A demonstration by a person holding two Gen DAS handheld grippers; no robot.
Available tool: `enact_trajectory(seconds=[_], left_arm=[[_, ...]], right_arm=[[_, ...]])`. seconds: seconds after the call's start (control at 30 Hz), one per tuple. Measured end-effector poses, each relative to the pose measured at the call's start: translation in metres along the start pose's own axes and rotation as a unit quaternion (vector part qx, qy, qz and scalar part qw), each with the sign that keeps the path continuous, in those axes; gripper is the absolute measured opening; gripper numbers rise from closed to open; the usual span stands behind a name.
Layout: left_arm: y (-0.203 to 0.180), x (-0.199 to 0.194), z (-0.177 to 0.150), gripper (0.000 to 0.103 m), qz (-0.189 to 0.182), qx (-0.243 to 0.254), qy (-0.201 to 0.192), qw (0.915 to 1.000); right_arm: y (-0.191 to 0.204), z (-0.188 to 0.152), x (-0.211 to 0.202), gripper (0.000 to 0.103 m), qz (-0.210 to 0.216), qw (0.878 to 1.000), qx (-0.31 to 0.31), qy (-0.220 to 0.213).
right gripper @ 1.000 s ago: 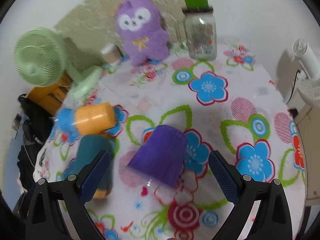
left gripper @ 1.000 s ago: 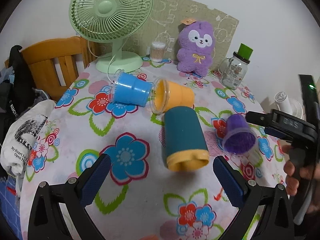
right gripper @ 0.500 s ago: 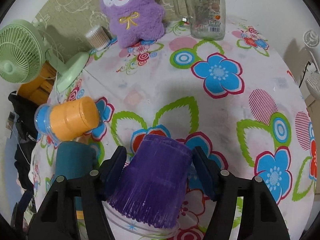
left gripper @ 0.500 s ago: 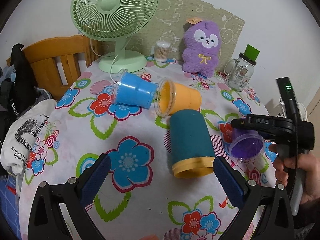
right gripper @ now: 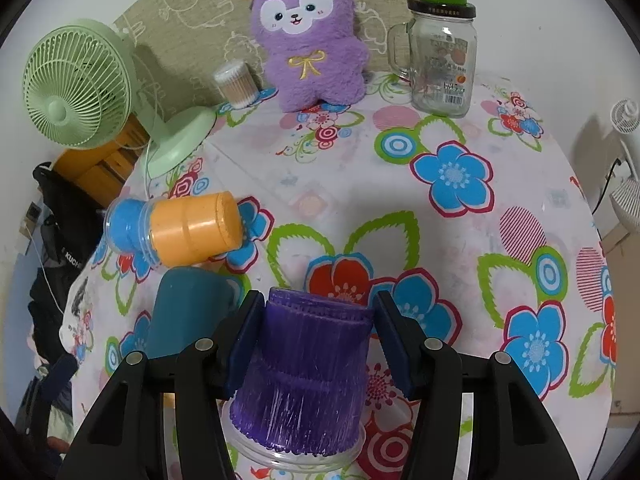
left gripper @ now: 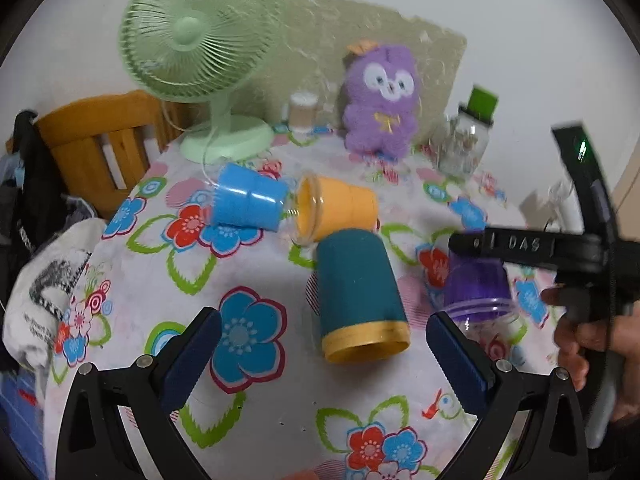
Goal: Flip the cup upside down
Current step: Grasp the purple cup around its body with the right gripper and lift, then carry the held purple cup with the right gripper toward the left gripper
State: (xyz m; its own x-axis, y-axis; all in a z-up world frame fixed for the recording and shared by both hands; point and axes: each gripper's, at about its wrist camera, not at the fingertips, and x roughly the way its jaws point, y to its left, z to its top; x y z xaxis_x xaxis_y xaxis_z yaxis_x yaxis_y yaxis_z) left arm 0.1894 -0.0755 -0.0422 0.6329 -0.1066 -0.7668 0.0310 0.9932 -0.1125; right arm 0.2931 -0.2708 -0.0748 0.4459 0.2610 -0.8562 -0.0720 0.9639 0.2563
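Observation:
My right gripper [right gripper: 316, 320] is shut on a purple cup [right gripper: 308, 376], both pads against its sides, base pointing away from the camera and clear rim toward it. The left wrist view shows the same purple cup [left gripper: 478, 286] rim-down in the right gripper [left gripper: 520, 246], near the tablecloth. My left gripper [left gripper: 320, 352] is open and empty, its fingers either side of a teal cup with a yellow rim [left gripper: 360, 300] lying on its side. An orange cup [left gripper: 336, 210] and a blue cup [left gripper: 248, 200] also lie on their sides behind it.
A green desk fan [left gripper: 196, 60], a purple plush toy [right gripper: 308, 40], a glass jar with a green lid [right gripper: 444, 60] and a cotton-swab tub [right gripper: 236, 84] stand along the back of the floral tablecloth [right gripper: 460, 220]. A wooden chair [left gripper: 100, 136] stands at the left.
The right gripper closed on the purple cup and turned it from lying tilted to rim-down. The left gripper stayed open and drifted slightly closer to the teal cup.

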Motion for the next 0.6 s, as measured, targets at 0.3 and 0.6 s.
enact_trajectory(seconds=[0.3, 0.6], left_arm=[[-0.017, -0.007, -0.003, 0.103, -0.016, 0.02, 0.006, 0.9996], [-0.019, -0.037, -0.028, 0.103, -0.024, 0.026, -0.008, 0.9994]], right_arm=[[0.011, -0.02, -0.037, 0.059, 0.018, 0.999, -0.02, -0.026], [0.031, -0.061, -0.06, 0.057, 0.041, 0.998, -0.047, -0.024]])
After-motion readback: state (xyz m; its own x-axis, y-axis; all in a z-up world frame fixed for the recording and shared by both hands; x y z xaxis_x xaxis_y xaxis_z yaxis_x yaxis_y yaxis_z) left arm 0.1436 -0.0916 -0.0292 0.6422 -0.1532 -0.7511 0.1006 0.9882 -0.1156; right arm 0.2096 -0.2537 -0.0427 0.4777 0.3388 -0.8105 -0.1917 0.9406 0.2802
